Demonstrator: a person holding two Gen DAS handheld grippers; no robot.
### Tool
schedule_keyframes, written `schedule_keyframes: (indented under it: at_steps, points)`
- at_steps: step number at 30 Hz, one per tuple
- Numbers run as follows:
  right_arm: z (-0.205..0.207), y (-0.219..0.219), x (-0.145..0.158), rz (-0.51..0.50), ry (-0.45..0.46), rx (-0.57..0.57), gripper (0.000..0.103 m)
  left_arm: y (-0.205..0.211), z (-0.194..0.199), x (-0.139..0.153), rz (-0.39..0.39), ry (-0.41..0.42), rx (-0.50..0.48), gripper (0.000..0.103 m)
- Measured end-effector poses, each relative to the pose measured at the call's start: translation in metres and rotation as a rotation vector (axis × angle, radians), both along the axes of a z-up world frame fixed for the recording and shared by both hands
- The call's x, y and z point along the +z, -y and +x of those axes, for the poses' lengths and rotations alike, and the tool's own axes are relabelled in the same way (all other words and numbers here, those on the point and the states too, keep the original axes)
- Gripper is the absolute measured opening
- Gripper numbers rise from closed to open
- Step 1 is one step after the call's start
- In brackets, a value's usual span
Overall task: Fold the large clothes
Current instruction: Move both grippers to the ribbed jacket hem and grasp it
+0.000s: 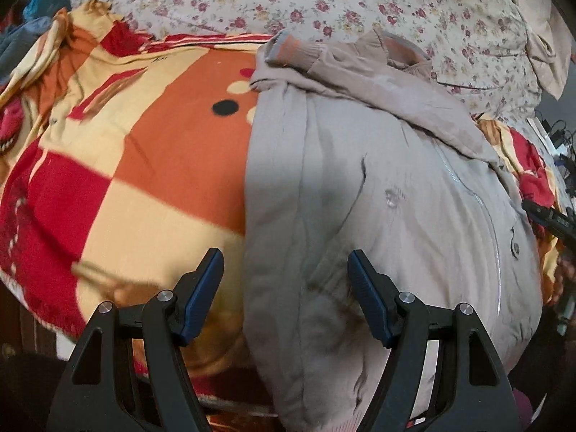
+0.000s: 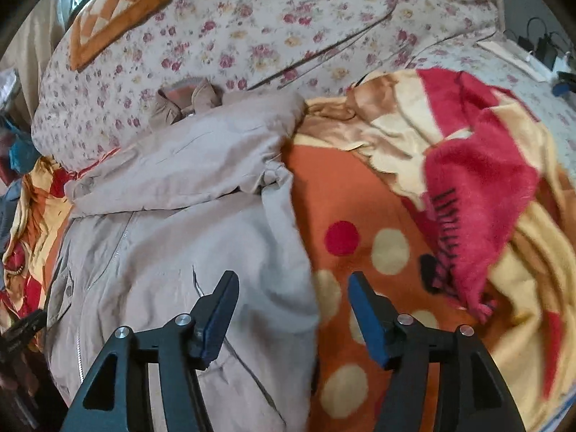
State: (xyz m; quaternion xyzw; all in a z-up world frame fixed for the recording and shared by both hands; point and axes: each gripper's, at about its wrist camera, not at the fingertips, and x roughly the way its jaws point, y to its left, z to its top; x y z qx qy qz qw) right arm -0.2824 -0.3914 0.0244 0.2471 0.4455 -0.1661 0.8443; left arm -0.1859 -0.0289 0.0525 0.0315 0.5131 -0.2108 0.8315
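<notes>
A large beige-grey zip jacket [image 1: 378,208] lies front up on the bed, a sleeve [image 1: 360,79] folded across its upper part. It also shows in the right wrist view [image 2: 187,252], its sleeve [image 2: 201,158] laid across. My left gripper [image 1: 284,273] is open and empty, hovering over the jacket's left edge near the hem. My right gripper [image 2: 293,291] is open and empty, straddling the jacket's right edge. The other gripper's black tip [image 1: 550,216] shows at the far right of the left wrist view.
An orange, red and cream fleece blanket [image 1: 126,165] covers the bed under the jacket, bunched at the right [image 2: 475,187]. A floral quilt [image 2: 288,25] lies behind. Cables and chargers [image 2: 543,46] sit at the far right. The bed edge is near my grippers.
</notes>
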Motion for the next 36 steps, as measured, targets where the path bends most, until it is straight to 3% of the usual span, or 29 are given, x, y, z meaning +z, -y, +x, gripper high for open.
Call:
schedule_keyframes:
  at_steps: [1,2,4,9,12,15,17,18,26,33,36]
  points:
    - [0.004,0.0,-0.004,-0.006,-0.003,0.005,0.059,-0.003,-0.002,-0.001,0.0,-0.004,0.002,0.071]
    - [0.008,0.0,-0.01,-0.026,-0.023,0.008,0.038,-0.005,-0.005,-0.004,0.002,-0.01,0.006,0.071]
    - [0.011,0.0,-0.019,-0.071,-0.068,0.01,0.009,-0.009,-0.007,-0.006,0.001,-0.02,0.013,0.071]
    - [-0.007,0.019,-0.014,-0.123,-0.095,-0.086,0.004,-0.016,-0.018,-0.01,0.003,-0.036,0.005,0.071]
    - [-0.027,0.021,-0.006,0.022,-0.019,-0.052,0.004,-0.018,-0.023,-0.011,0.009,-0.033,-0.007,0.071]
    - [-0.048,0.004,0.007,0.091,0.022,0.001,0.013,-0.019,-0.027,-0.014,0.015,-0.032,-0.008,0.072]
    - [-0.058,-0.012,0.013,0.089,0.023,0.039,0.063,-0.019,-0.03,-0.014,0.021,-0.025,-0.012,0.072]
    - [-0.063,-0.02,0.015,0.089,0.027,0.054,0.071,-0.019,-0.031,-0.014,0.024,-0.023,-0.015,0.072]
    - [-0.083,-0.07,-0.004,0.151,-0.063,0.175,0.074,-0.023,-0.036,-0.015,0.02,-0.031,-0.019,0.072]
    - [-0.099,-0.089,-0.012,0.219,-0.057,0.231,0.074,-0.037,-0.049,-0.015,-0.021,-0.061,-0.031,0.072]
    - [-0.103,-0.101,-0.017,0.239,-0.065,0.274,0.074,-0.039,-0.053,-0.025,-0.055,-0.154,-0.06,0.072]
